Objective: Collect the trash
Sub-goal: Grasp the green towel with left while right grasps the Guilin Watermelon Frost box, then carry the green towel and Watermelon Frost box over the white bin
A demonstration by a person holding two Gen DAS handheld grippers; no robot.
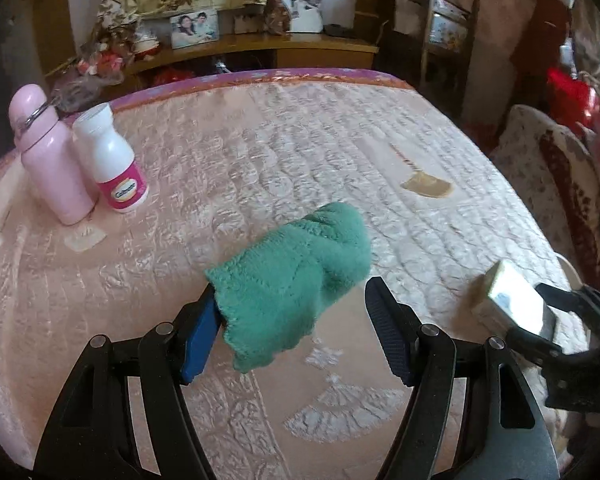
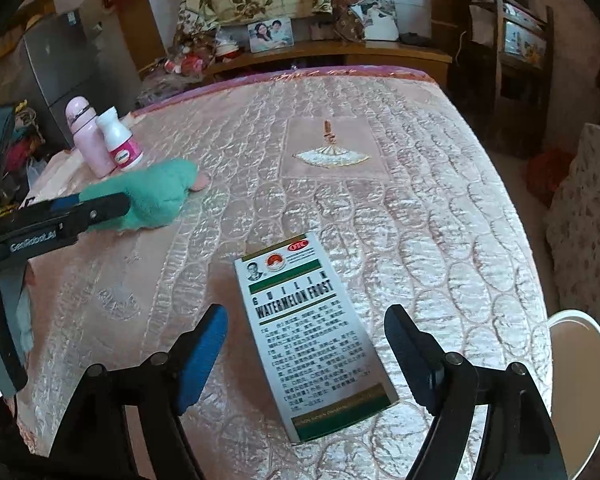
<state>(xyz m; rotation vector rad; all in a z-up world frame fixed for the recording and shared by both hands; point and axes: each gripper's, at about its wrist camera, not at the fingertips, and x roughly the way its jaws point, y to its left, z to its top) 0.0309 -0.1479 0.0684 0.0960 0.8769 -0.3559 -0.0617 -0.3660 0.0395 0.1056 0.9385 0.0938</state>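
Two claws over the pink bedspread (image 2: 400, 216), one piece of trash between each pair of fingers.

The right claw (image 2: 306, 344) stands apart, straddling the medicine box (image 2: 312, 340) without touching it; closing off-centre could skid the box. The left claw (image 1: 296, 334) is also apart; the green cloth (image 1: 296, 276) drapes over its left finger only, so it may slip off.

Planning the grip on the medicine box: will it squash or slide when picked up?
The medicine box looks like thin cardboard, so probably light and easily dented by a hard squeeze. Its flat printed faces look smooth, so it may slip. It lies flat on the quilted bedspread between the right gripper's open jaws, unlikely to roll.
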